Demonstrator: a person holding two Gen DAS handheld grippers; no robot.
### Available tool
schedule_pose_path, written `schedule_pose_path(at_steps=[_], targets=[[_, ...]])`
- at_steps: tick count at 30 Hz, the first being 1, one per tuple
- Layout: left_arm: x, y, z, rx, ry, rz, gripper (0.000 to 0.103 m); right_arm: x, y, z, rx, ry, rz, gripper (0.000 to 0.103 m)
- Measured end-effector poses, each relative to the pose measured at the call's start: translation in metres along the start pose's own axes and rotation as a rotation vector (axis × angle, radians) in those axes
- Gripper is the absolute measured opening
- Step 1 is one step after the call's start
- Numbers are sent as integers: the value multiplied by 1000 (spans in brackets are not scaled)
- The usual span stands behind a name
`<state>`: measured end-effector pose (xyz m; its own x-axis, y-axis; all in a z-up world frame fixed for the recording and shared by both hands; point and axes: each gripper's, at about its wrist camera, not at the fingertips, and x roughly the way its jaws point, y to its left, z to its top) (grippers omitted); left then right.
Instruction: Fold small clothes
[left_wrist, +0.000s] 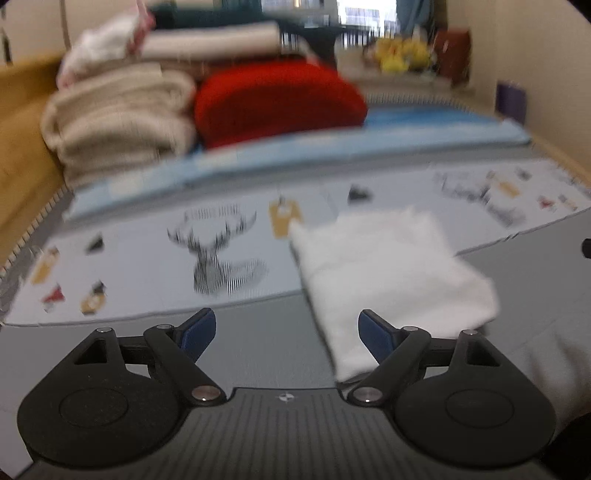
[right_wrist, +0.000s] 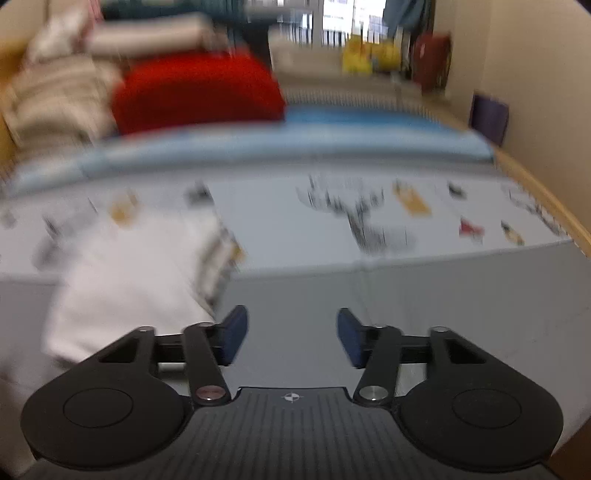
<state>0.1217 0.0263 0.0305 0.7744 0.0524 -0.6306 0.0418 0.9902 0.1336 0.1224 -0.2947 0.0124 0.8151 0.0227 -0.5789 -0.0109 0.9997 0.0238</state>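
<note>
A small white garment (left_wrist: 388, 273) lies folded into a rough rectangle on the grey and pale blue bed sheet (left_wrist: 258, 332). In the left wrist view it sits ahead and to the right; my left gripper (left_wrist: 286, 325) is open and empty, its right finger over the garment's near edge. In the right wrist view the same white garment (right_wrist: 129, 284) lies ahead and to the left, blurred. My right gripper (right_wrist: 291, 328) is open and empty, just right of the garment above bare grey sheet (right_wrist: 406, 295).
A stack of beige blankets (left_wrist: 118, 122) and a red cushion (left_wrist: 277, 99) sit at the far end of the bed, with a blue folded cover (left_wrist: 332, 144) in front. A wooden bed rail (right_wrist: 546, 195) runs along the right, a wall beyond.
</note>
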Motion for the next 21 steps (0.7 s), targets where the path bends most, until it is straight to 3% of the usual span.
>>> schedule_pose_path(at_steps=[4, 6, 10, 14, 16, 18, 21], targets=[[-63, -29, -24, -2, -89, -11, 88, -65, 13, -17, -25, -120, 43, 79], [-78, -42, -43, -1, -53, -42, 88, -88, 20, -26, -38, -157, 68, 79], [-90, -50, -78, -94, -27, -60, 88, -112, 37, -50, -62, -192, 53, 81], [-72, -48, -86, -161, 82, -25, 90, -101, 51, -62, -7, -84, 61, 81], [-68, -44, -83, -181, 66, -9, 103, -91, 56, -64, 0, -32, 60, 81], [-62, -42, -80, -178, 60, 23, 103, -85, 60, -63, 9, -5, 78, 81], [-59, -37, -79, -212, 71, 3, 103, -79, 67, -61, 12, 13, 85, 81]])
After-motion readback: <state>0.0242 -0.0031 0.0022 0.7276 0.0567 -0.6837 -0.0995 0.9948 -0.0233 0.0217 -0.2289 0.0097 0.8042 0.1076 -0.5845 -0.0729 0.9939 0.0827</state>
